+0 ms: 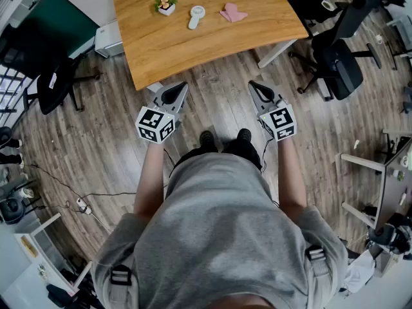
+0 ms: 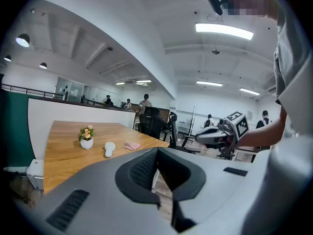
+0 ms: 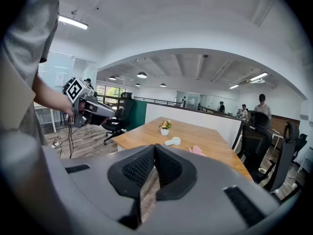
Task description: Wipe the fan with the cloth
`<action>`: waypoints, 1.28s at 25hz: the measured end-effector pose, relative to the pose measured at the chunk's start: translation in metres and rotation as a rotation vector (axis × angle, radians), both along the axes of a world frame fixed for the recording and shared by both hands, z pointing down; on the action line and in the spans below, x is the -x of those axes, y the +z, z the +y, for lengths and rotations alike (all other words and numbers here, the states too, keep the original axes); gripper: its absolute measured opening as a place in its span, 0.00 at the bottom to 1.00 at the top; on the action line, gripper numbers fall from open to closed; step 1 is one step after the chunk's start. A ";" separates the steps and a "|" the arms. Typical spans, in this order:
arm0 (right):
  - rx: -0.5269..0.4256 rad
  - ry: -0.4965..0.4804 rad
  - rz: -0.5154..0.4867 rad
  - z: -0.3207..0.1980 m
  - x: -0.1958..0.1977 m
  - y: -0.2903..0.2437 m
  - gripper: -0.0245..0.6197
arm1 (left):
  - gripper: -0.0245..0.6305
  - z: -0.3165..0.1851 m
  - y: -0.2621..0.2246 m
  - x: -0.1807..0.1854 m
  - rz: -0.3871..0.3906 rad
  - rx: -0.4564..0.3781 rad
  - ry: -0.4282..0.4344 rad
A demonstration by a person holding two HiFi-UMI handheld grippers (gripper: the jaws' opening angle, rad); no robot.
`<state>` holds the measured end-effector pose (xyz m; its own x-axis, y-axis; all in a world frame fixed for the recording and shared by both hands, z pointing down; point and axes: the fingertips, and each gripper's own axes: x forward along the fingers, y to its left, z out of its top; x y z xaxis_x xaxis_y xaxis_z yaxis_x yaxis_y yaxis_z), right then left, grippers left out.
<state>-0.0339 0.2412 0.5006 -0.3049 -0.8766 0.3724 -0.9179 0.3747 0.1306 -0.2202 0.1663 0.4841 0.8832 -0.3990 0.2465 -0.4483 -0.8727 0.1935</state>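
A small white hand fan (image 1: 196, 15) lies flat on the wooden table (image 1: 193, 50), with a folded pink cloth (image 1: 232, 12) just to its right. Both grippers hover over the floor short of the table's near edge, well apart from fan and cloth. My left gripper (image 1: 178, 89) is shut with nothing in it. Level with it on the right, my right gripper (image 1: 255, 86) is shut and empty too. The fan (image 2: 109, 149) and cloth (image 2: 131, 145) show far off in the left gripper view, and the fan (image 3: 172, 141) and cloth (image 3: 197, 151) again in the right gripper view.
A small white pot of flowers (image 1: 166, 3) stands left of the fan. Black office chairs (image 1: 338, 63) crowd the right side of the table, another chair (image 1: 55, 85) stands at the left. Cables and a power strip (image 1: 82, 205) lie on the wood floor.
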 end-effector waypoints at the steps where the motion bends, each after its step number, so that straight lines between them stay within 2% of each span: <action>1: 0.001 0.000 0.000 0.000 0.001 0.000 0.04 | 0.07 0.000 0.000 0.000 -0.001 0.000 0.001; 25: -0.011 0.011 0.000 0.005 0.003 0.001 0.05 | 0.07 0.006 0.000 0.003 -0.013 -0.014 0.014; 30: -0.015 0.008 -0.007 0.007 0.004 0.002 0.10 | 0.07 0.009 0.001 0.001 -0.009 -0.003 0.031; 32: -0.014 0.007 -0.007 0.006 0.004 0.002 0.13 | 0.13 0.010 0.001 -0.001 -0.003 0.004 0.043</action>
